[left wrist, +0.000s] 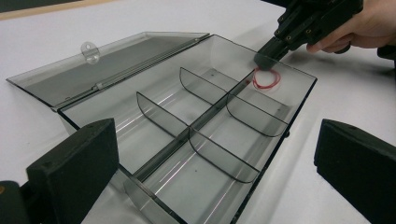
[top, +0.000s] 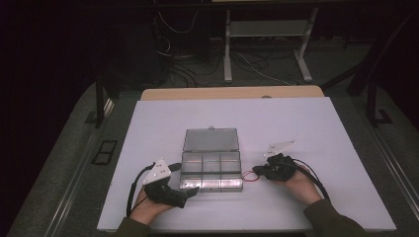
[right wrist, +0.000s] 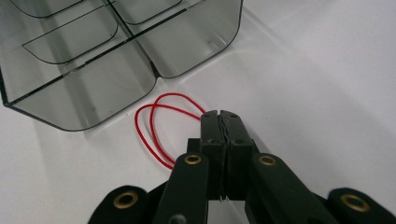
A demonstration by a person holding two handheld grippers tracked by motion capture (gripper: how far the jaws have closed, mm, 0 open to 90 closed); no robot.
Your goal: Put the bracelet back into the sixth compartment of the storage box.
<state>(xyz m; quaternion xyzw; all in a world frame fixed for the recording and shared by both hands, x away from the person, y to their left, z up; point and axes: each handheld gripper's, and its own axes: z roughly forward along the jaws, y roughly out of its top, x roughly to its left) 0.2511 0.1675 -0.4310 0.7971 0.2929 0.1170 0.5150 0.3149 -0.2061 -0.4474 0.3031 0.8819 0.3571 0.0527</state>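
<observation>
A clear plastic compartment box (top: 211, 170) lies in the middle of the white table with its lid (top: 211, 139) folded back flat. A thin red rubber band (top: 249, 175) lies on the table just off the box's right end. My right gripper (top: 257, 171) is low over the table with its jaws pressed together on the band (right wrist: 154, 126), whose loops stick out to the left of my right gripper (right wrist: 219, 116). My left gripper (top: 184, 178) stands open at the box's front left corner. In the left gripper view the box (left wrist: 205, 116) lies ahead between the wide-apart jaws.
The box's compartments (left wrist: 187, 186) look empty. The white table surface (top: 296, 123) spreads around the box, with a wooden edge (top: 232, 93) at the far side. Beyond it stand a desk frame and cables (top: 267, 49) on the floor.
</observation>
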